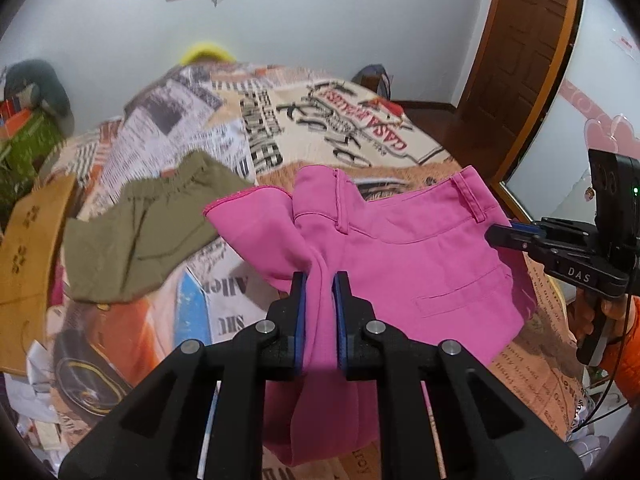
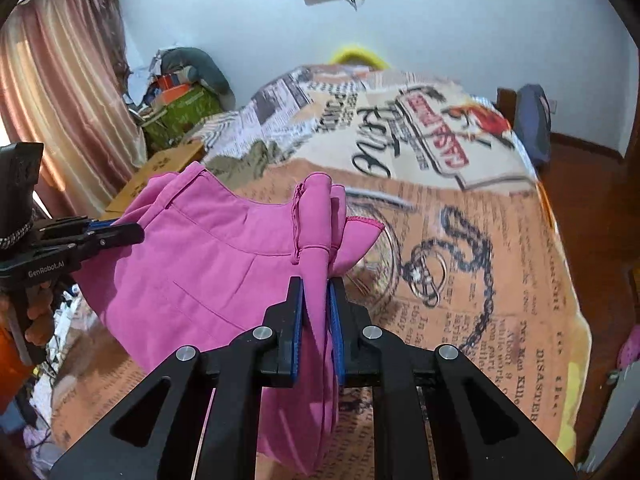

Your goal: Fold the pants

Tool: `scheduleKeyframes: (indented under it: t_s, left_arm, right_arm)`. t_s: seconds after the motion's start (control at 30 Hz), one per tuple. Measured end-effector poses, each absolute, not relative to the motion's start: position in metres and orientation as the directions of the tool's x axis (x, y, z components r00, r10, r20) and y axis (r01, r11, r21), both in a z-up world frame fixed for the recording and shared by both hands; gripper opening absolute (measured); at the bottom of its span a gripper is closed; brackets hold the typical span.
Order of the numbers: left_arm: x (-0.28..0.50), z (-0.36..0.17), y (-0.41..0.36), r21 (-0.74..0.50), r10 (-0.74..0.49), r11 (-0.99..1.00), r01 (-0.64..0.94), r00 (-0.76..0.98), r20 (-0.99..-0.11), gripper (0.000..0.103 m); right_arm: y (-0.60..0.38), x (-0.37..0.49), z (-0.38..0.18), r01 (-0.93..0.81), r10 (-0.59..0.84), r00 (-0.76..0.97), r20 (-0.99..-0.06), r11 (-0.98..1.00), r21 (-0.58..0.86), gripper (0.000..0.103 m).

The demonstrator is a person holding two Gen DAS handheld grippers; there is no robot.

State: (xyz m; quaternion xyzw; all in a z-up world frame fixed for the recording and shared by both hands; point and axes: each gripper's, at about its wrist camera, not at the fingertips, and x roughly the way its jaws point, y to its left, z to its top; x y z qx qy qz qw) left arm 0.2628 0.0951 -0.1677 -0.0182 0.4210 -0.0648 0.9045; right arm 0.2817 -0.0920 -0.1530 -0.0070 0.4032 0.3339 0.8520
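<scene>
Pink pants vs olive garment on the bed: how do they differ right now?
The pink pants are pinched by both the left gripper and the right gripper and held up off the bed; the olive garment lies on it, untouched. The pink pants are bunched at the grips; the olive garment is spread fairly flat. Both are short, plain-coloured fabric.

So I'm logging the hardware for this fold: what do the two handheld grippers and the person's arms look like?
Both the left gripper and right gripper are matte black plastic with blue finger pads and silver pivot pins. The left one's side reads "GenRobot.AI", the right one's "DAS", with a green light and thin black cable. The person's sleeve is orange.
</scene>
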Motion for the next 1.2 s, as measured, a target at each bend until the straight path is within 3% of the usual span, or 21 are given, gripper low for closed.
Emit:
scheduleKeyframes:
  t_s: [0.63, 0.97, 1.2]
  left_arm:
    - [0.263, -0.085, 0.174, -0.027, 0.000, 0.999, -0.022, 0.777, -0.630, 0.012]
    - [0.299, -0.106, 0.246, -0.021, 0.090, 0.991, -0.134, 0.765, -0.637, 0.012]
    - [0.341, -0.148, 0.299, -0.033, 0.116, 0.981, -0.190, 0.721, -0.684, 0.012]
  right_arm:
    - [-0.003, 0.307, -0.074, -0.683, 0.633, 0.524, -0.570, 0.712, 0.163, 0.011]
    - [0.074, 0.347, -0.085, -0.726, 0.654, 0.488, -0.578, 0.672, 0.147, 0.011]
    - [0.127, 0.382, -0.123, -0.740, 0.626, 0.449, -0.637, 0.660, 0.127, 0.011]
